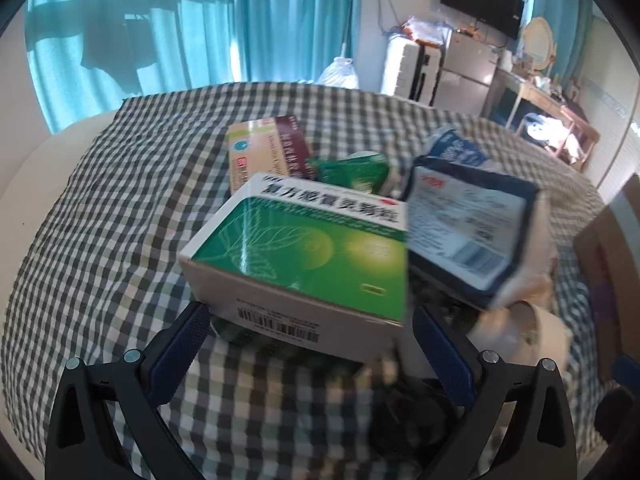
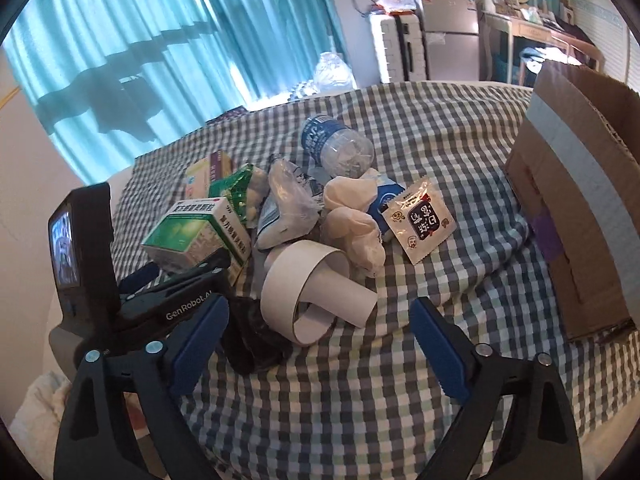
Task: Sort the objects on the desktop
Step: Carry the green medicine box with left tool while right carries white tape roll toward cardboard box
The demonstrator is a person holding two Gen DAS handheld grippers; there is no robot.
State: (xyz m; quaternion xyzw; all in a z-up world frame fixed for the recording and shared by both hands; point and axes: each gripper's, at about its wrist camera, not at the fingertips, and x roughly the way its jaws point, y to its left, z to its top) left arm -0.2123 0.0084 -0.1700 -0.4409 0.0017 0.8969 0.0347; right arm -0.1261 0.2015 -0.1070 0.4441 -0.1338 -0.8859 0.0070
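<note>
1. Checked cloth is covering the table (image 1: 120, 184), with teal curtains hanging behind it and the clutter sitting heaped near the middle.
2. You are facing the green medicine box (image 1: 304, 248) dead ahead of your left gripper (image 1: 310, 328); its barcode end is lying between the two blue pads, its long axis running across the gap and tilting up at the right.
3. Your left gripper is spread wide, the pads standing just outside the box's corners and gripping nothing yet; closing looks like the coming move.
4. Your right gripper (image 2: 316, 328) is hanging just as wide and empty, pointing at the paper roll (image 2: 308, 292); seen from there, the box (image 2: 198, 236) is lying off to its left, so the left one is plainly nearer.
5. Outward, a plastic bottle (image 2: 338, 146) is lying behind and a cardboard carton (image 2: 576, 216) is standing far right.
</note>
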